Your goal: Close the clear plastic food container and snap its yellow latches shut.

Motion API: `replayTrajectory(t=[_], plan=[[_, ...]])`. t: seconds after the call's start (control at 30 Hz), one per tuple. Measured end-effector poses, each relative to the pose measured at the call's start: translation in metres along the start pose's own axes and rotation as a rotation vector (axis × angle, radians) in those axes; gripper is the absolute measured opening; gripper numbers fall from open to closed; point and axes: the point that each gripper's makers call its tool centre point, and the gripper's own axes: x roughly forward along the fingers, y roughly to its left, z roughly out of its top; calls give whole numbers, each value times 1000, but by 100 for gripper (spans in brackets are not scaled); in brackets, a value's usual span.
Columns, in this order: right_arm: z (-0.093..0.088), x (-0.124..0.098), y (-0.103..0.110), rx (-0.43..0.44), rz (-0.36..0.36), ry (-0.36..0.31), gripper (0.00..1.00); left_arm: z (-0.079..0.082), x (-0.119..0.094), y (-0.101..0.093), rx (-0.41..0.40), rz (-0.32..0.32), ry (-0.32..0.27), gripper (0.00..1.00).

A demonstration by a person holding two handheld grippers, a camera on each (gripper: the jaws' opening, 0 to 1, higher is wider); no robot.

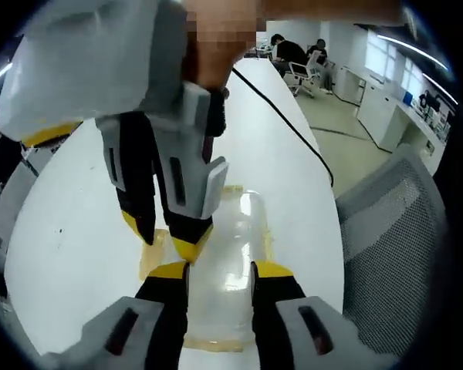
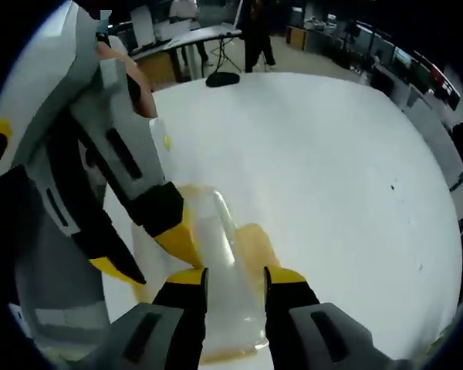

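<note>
Right, both grippers are down on the clear plastic food container point(image 1: 228, 262) at the near edge of the white table point(image 1: 85, 231). In the left gripper view, the left gripper point(image 1: 220, 271) has its yellow-tipped jaws set apart on either side of the container, with the clear lid showing in the gap between them; whether the tips actually press the plastic, I cannot tell. Just beyond, the right gripper point(image 1: 166, 239) comes down from above, its two yellow tips close together at the container's left edge — one tip sits right against the lid, the other just off it over a yellow latch point(image 1: 150, 258). Whether those jaws pinch anything is not clear.

Switch to the right gripper view and the picture mirrors: the right gripper point(image 2: 234, 277) has its jaws spread to either side of the container point(image 2: 216, 231), clear plastic between the tips, and the left gripper point(image 2: 150, 250) leans in from the left with one yellow tip touching the container's side. A yellow latch point(image 2: 255, 243) shows at the container's right edge, lying low against the table point(image 2: 332, 169).

Further out — a black cable point(image 1: 282, 116) trails along the table top, a grey mesh chair point(image 1: 393, 231) stands beside the table's right side, and at the far end of the room people sit at desks point(image 1: 301, 58).
</note>
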Motion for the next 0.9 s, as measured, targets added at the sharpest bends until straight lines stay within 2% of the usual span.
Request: replayTrajectory(t=[0.03, 0.2, 0.27, 0.33, 0.4, 0.43, 0.53, 0.6, 0.67, 0.7, 0.8, 0.9], plan=[[4, -1, 0, 18, 15, -24, 26, 0, 1, -2, -6, 0, 4, 34], [2, -1, 0, 6, 23, -6, 26, -6, 7, -11, -5, 0, 32, 41], [1, -1, -2, 25, 25, -3, 26, -9, 10, -15, 0, 8, 48, 40], [1, -1, -1, 23, 25, -1, 26, -6, 10, -19, 19, 19, 39, 37], [3, -1, 0, 6, 24, 6, 25, -2, 8, -16, 63, 74, 55, 38], [2, -3, -1, -19, 19, 30, 24, 0, 7, -17, 76, 87, 51, 38], [11, -8, -2, -25, 34, 19, 23, 5, 5, -22, 95, 114, 69, 38], [16, -10, -7, -25, 42, 17, 24, 11, 3, -24, 159, 148, 77, 39], [14, -7, -3, -46, 91, 54, 26, 12, 6, -24, 190, 171, 101, 39], [12, -5, -3, -56, 101, 73, 27, 9, 11, -27, 205, 158, 136, 40], [3, 0, 2, -95, 157, 143, 26, -1, 18, -23, 233, 178, 224, 41], [2, 4, 2, -113, 175, 172, 27, -2, 23, -22, 222, 180, 232, 42]])
